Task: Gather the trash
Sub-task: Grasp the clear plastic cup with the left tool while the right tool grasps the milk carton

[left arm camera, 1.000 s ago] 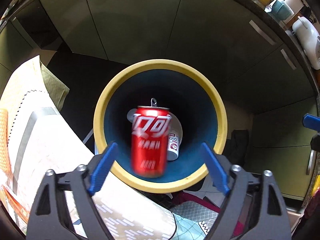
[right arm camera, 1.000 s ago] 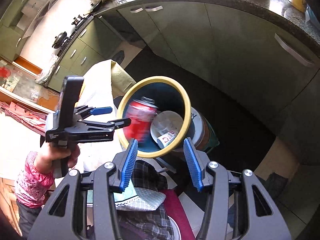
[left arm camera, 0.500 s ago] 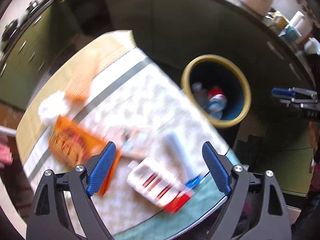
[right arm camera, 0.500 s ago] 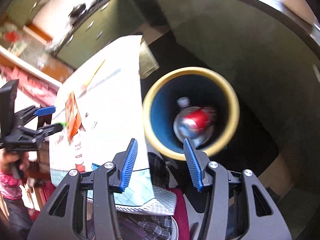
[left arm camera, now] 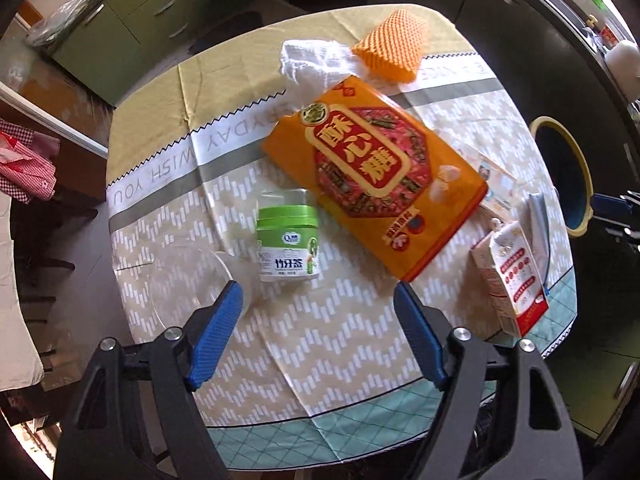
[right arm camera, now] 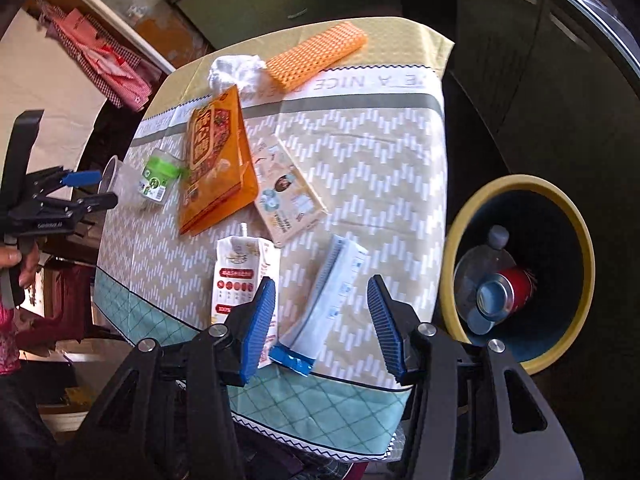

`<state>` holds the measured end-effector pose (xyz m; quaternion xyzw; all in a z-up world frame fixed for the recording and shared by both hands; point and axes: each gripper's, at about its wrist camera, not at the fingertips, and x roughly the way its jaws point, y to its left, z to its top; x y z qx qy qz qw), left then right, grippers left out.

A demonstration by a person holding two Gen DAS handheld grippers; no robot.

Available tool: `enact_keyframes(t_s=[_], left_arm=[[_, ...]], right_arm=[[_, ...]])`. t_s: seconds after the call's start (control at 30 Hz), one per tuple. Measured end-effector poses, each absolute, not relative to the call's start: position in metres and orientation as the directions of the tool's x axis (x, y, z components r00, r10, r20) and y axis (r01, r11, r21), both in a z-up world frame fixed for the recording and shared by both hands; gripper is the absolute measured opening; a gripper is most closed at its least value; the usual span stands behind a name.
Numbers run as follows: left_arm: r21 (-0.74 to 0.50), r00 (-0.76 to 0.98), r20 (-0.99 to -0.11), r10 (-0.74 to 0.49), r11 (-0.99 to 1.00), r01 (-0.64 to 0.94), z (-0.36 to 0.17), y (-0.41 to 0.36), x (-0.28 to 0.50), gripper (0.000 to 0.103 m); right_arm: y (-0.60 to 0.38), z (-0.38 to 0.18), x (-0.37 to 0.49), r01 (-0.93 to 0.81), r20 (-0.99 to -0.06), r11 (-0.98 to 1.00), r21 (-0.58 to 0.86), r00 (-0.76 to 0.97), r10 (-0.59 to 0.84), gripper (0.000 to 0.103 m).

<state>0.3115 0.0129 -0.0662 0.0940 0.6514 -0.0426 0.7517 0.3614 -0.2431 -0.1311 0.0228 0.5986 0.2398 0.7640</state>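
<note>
My left gripper (left arm camera: 318,328) is open and empty above the table's near edge, just short of a green-lidded jar (left arm camera: 287,236) and a clear plastic cup (left arm camera: 192,284). My right gripper (right arm camera: 322,320) is open and empty over a white-blue tube pack (right arm camera: 324,304), next to a red-white carton (right arm camera: 244,284). The yellow-rimmed bin (right arm camera: 516,272) stands right of the table with the red can (right arm camera: 506,294) inside. An orange snack bag (left arm camera: 376,176), a flat pouch (right arm camera: 286,192) and a crumpled white tissue (left arm camera: 312,60) lie on the table.
An orange mesh cloth (left arm camera: 390,44) lies at the table's far edge. Green cabinets (left arm camera: 132,12) stand behind, dark cabinets (right arm camera: 540,60) to the right. The bin (left arm camera: 562,172) also shows at the right in the left wrist view. A red checked cloth (left arm camera: 24,168) hangs at left.
The red can dropped from my left gripper into the bin. Both grippers swung away from the bin to face the table.
</note>
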Motion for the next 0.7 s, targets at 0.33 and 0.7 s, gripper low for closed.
enact_keyframes(t_s=[0.33, 0.7], left_arm=[[0.091, 0.2, -0.978, 0.055, 0.98, 0.175, -0.044, 0.042, 0.331, 0.074], [0.14, 0.073, -0.989, 0.125, 0.955, 0.263, -0.085, 0.066, 0.301, 0.056]], right_arm=[[-0.21, -0.139, 0.347, -0.398, -0.92, 0.863, 0.311, 0.1, 0.379, 0.048], [-0.2, -0.136, 0.356, -0.416, -0.915, 0.851, 0.321, 0.097, 0.392, 0.048]])
